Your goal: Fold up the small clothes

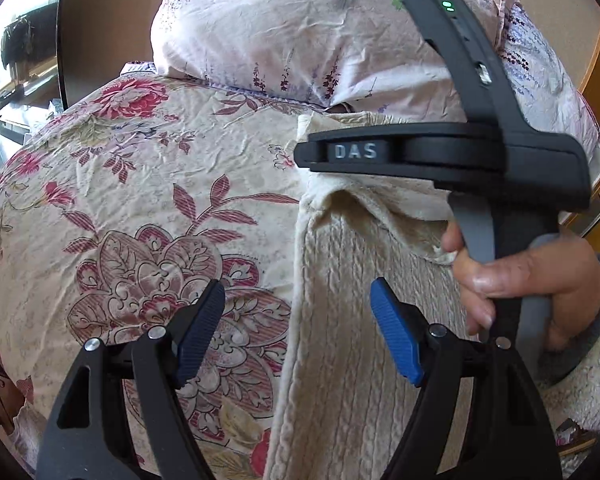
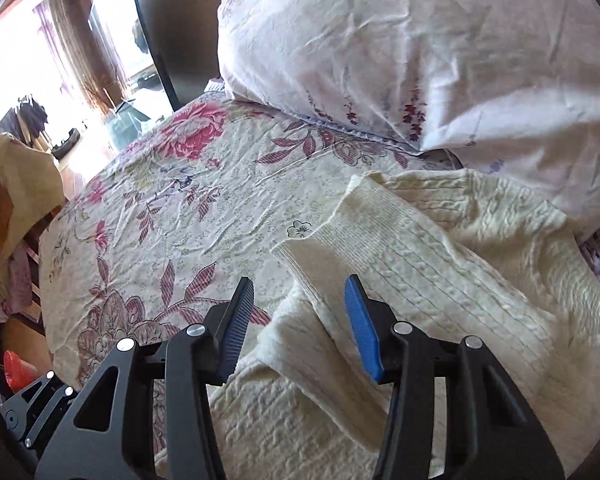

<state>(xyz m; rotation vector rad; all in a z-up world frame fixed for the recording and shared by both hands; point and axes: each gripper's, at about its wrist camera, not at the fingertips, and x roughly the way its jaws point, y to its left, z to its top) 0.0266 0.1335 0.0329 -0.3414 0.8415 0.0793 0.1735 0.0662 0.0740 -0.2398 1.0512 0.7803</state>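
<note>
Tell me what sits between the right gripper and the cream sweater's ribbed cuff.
Nothing visible does. The right gripper is open just above the cream cable-knit sweater, its ribbed cuff lying unobstructed ahead on the floral bedspread.

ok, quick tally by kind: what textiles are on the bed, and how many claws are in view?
Cream cable-knit sweater: 1
Pale floral pillow: 1
Floral bedspread: 1
Claws: 2, left claw open over the sweater's edge, right claw open over the sleeve cuff
Total: 5
</note>
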